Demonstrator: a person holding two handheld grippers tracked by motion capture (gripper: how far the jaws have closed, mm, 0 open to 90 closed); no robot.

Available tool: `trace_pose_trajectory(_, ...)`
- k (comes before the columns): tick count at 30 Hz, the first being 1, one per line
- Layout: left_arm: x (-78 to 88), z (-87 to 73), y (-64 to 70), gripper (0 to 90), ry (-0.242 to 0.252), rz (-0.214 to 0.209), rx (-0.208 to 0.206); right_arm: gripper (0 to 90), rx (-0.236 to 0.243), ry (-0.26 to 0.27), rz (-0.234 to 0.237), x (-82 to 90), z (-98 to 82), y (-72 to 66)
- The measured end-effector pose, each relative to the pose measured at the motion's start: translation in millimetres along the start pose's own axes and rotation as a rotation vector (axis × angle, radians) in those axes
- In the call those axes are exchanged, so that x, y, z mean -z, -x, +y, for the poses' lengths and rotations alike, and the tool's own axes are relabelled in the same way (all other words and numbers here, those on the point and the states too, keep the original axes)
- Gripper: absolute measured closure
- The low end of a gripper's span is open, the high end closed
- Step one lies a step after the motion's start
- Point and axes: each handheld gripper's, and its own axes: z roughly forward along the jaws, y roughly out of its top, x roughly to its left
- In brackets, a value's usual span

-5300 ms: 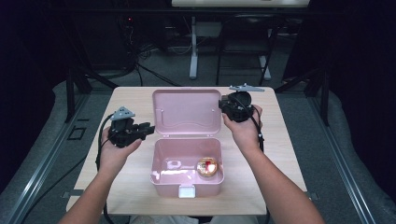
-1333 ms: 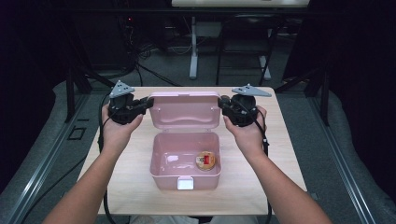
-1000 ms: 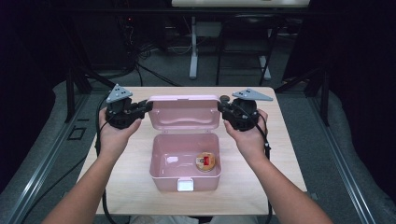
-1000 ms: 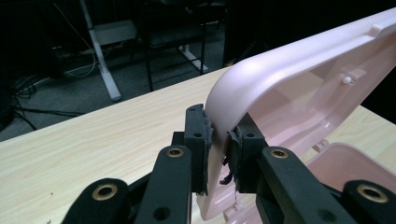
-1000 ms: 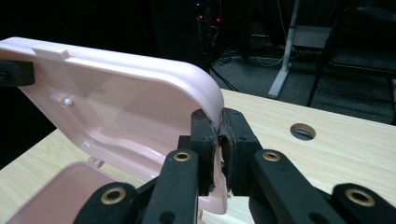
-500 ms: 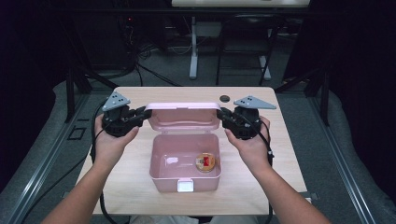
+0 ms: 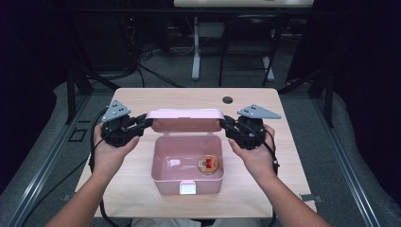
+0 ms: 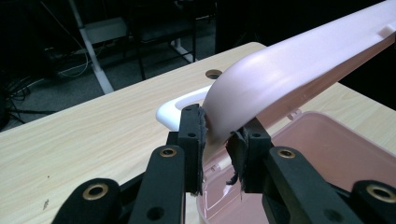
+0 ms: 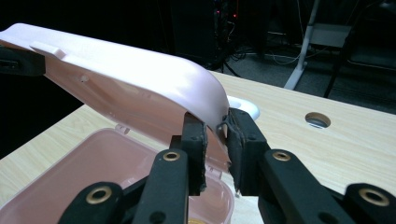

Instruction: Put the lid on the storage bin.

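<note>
Our left gripper (image 8: 217,149) pinches one end of the pink plastic lid (image 7: 184,121) and our right gripper (image 9: 215,149) pinches the other end; both sets of jaws have just been opening a little. The lid stands half raised over the pink plastic box (image 7: 163,177) on the pale wooden table (image 7: 283,179) (a small round orange thing (image 7: 207,164) lies inside).

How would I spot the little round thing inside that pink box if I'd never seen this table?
Start at the wooden table and find the open pink box at its middle. On the box's floor, toward its right side, lies a small round gold-rimmed item with a red centre. Nothing else lies in the box.
</note>
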Motion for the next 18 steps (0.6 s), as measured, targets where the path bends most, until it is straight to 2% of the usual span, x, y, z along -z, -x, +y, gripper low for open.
trace_pose_trajectory(18,8.0,-11.6,5.5,73.7,-0.007,-0.022,0.004,76.5,-0.029,0.003,0.029,10.1,-17.0,-3.8)
